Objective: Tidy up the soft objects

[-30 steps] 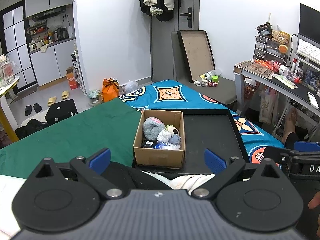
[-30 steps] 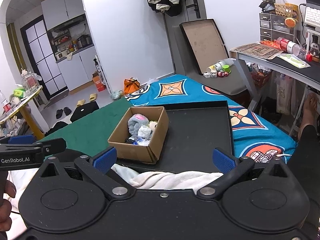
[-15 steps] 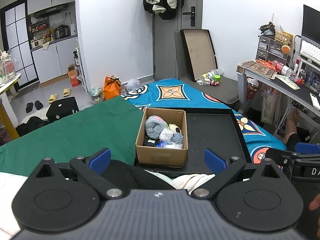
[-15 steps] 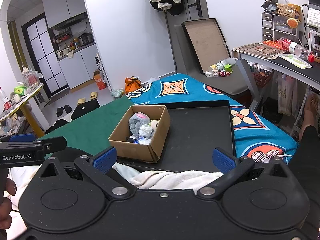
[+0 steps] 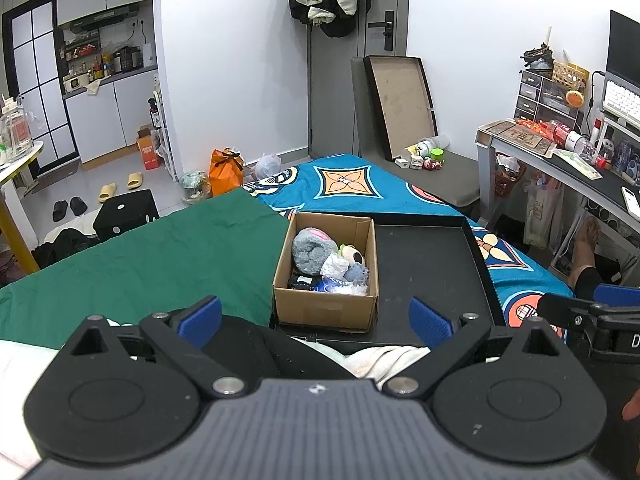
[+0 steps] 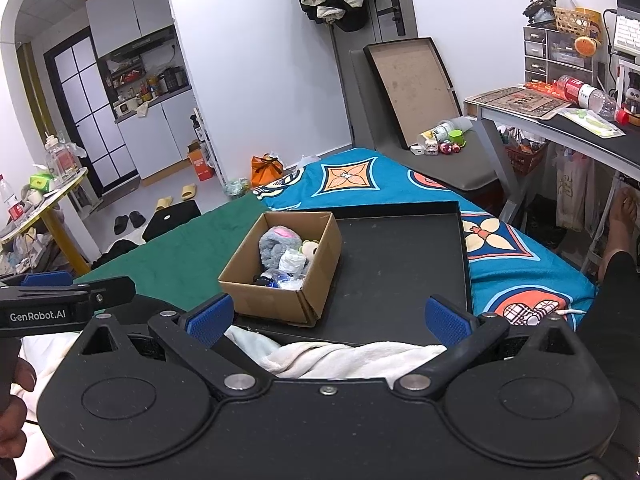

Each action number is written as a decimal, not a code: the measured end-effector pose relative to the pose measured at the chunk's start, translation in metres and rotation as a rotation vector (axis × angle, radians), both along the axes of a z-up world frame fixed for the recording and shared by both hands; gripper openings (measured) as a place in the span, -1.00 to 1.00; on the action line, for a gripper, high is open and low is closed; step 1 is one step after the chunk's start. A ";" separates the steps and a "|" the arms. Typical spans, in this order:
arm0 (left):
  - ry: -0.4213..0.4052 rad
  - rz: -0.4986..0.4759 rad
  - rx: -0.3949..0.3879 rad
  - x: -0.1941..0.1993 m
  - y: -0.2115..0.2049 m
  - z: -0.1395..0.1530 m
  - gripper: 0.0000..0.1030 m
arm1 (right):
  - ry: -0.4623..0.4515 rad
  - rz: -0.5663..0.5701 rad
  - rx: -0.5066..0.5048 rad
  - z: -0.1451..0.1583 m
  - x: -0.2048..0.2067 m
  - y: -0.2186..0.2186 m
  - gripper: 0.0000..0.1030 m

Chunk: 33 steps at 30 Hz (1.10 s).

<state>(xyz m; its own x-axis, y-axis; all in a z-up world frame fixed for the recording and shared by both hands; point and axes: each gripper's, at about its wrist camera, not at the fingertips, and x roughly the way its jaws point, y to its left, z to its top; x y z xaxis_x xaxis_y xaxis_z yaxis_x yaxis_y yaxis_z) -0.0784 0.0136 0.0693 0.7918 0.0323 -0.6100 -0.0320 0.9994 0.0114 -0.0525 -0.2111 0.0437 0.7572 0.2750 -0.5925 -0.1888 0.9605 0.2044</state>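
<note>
Both claws were found with their jaws spread wide and nothing between them: the left gripper [image 5: 316, 320] and the right gripper [image 6: 328, 320] were each held low over the near edge of the bed, short of one black tray [image 5: 432, 256]. Two blue pads were counted on each gripper. One cardboard box [image 5: 326, 312] was seen standing on the left part of the tray, against the edge of one green cloth [image 5: 160, 256]. Inside the box, the soft objects were piled together: one grey plush [image 5: 312, 250], one small cream toy with a dark spot [image 5: 352, 256], one white crumpled piece [image 5: 332, 268], one blue-grey piece [image 5: 356, 274], and some dark and shiny items at the near wall that could not be told apart. One white towel [image 6: 352, 356] was seen lying bunched just below the right gripper's fingers, at the tray's near rim. One patterned blue blanket [image 6: 360, 176] was spread beyond and to the right of the tray.

Compared with a second earlier, the box and its contents were unmoved on the tray; both cameras were raised slightly, so that the box appeared a little lower in each view. The jaw spread of both grippers was unchanged.
</note>
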 end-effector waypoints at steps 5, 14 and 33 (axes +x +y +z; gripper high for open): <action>0.004 0.000 -0.001 0.001 0.002 -0.001 0.93 | 0.001 -0.008 -0.002 0.000 0.000 -0.001 1.00; 0.014 0.005 0.001 0.007 0.004 -0.001 0.93 | 0.007 -0.013 0.002 -0.002 0.001 -0.002 1.00; 0.025 -0.001 0.003 0.008 0.002 -0.001 0.93 | 0.005 -0.013 0.000 -0.003 0.002 -0.003 1.00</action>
<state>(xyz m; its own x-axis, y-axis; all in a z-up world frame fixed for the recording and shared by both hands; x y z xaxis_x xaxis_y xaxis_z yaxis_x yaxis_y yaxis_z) -0.0701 0.0155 0.0684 0.7766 0.0338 -0.6291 -0.0311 0.9994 0.0153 -0.0505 -0.2139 0.0408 0.7578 0.2646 -0.5964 -0.1750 0.9630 0.2048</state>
